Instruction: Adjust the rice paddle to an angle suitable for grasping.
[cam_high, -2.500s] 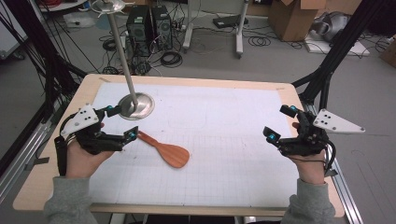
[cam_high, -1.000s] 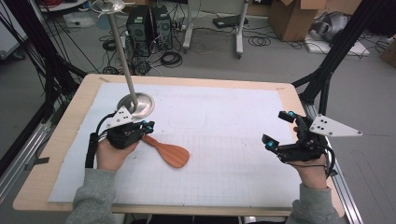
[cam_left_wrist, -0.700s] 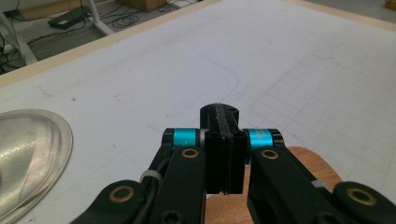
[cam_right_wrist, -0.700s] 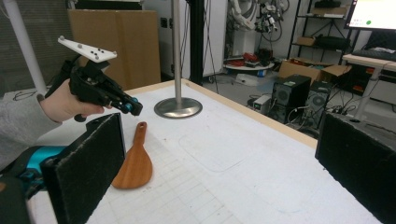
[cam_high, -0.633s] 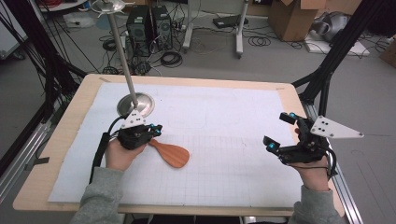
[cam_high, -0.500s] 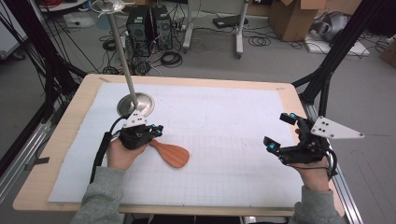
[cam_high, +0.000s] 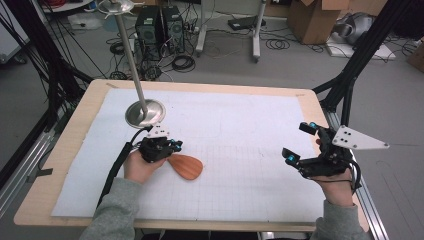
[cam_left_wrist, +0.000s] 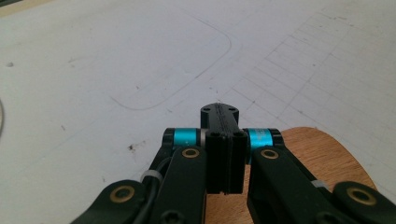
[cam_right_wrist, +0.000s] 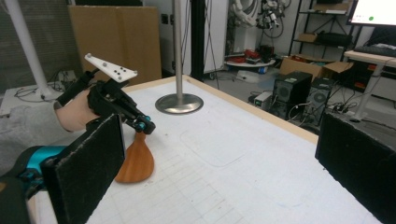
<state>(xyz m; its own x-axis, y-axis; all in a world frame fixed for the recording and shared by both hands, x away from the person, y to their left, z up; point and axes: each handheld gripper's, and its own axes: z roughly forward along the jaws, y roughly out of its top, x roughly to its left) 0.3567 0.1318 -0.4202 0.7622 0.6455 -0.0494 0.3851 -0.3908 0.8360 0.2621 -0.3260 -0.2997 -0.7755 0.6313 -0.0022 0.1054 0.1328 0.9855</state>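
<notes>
Wooden and orange-brown, the flat paddle-shaped spatula (cam_high: 186, 166) lies on the white gridded mat (cam_high: 240, 130) covering our bench (cam_high: 65, 150), left of the middle. In the high view our left gripper (cam_high: 172, 146) sits right over the spatula's narrow handle end, and the hand (cam_high: 140, 167) hides the handle itself. The left gripper view tells us what the high view cannot: the two black jaws are pressed flat together with no gap, and the rounded blade of the spatula (cam_left_wrist: 322, 158) lies just beneath and to the right of them; whether the handle is pinched between them we cannot tell. From the right gripper view we see the left gripper (cam_right_wrist: 142, 125) from the side, tilted down, its tip at the neck of the spatula (cam_right_wrist: 135, 163), with a white three-cornered plate on top.

Our right gripper (cam_high: 300, 145) hangs near the bench's right edge, well apart from the spatula, its jaws spread wide with nothing between them; its own view shows the two foam-faced pads (cam_right_wrist: 88, 163) far apart.

A polished metal stand with a round base (cam_high: 145, 112) rises from the mat's far left. Beyond the bench we see a grey floor, computer towers (cam_high: 160, 25), loose cables and cardboard boxes (cam_high: 312, 17).
</notes>
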